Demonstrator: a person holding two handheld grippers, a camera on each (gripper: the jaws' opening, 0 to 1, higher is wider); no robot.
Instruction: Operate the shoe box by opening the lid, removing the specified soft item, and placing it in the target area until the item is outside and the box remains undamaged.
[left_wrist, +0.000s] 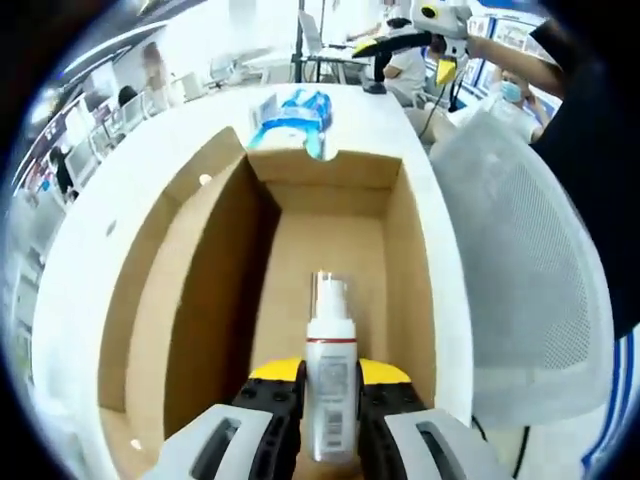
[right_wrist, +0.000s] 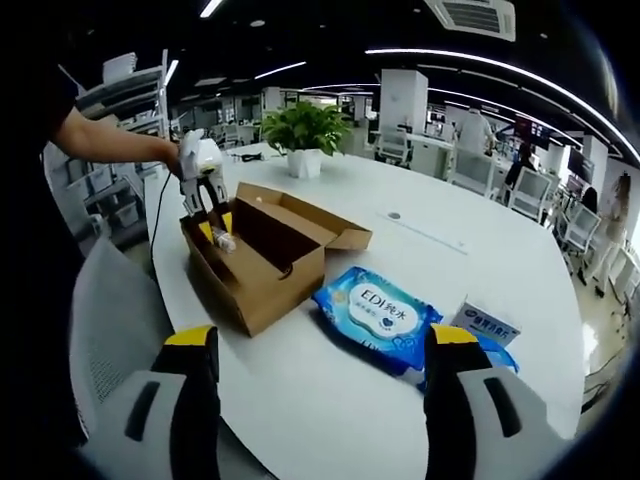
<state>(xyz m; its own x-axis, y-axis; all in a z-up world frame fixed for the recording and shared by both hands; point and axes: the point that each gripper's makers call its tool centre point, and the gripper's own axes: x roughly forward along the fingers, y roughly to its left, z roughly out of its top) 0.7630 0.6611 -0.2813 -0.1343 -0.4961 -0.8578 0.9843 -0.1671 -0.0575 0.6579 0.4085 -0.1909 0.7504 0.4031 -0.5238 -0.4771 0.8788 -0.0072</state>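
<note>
inside the open shoe box (left_wrist: 330, 240), the left tool (left_wrist: 330, 400) has its two yellow-tipped jaws clamped on a white pump bottle (left_wrist: 330, 370) with a red band under its clear cap. the bottle stands upright between the jaws, over the brown cardboard floor of the box. the lid (left_wrist: 165, 300) is folded back to the left in the left gripper view, lying open beside the box body on the white table (left_wrist: 90, 260). beyond the far wall of the box lies a blue wipes pack (left_wrist: 295, 112), and a small white and blue carton sits just beside it. a grey mesh chair (left_wrist: 530, 290) stands at the table edge to the right.

from the right gripper view, the right tool (right_wrist: 320, 400) hangs over the table with its jaws wide apart and nothing between them. the box (right_wrist: 255, 265) sits further off on the table, lid flap tipped outward, and the left tool (right_wrist: 205, 200) reaches down into its near end, held by a person's hand. the wipes pack (right_wrist: 375, 310) lies just beside the box on the right, not touching it as far as i can tell, with the small carton (right_wrist: 485, 325) next to it. a potted green plant (right_wrist: 305, 135) stands well behind the box on the same table.
</note>
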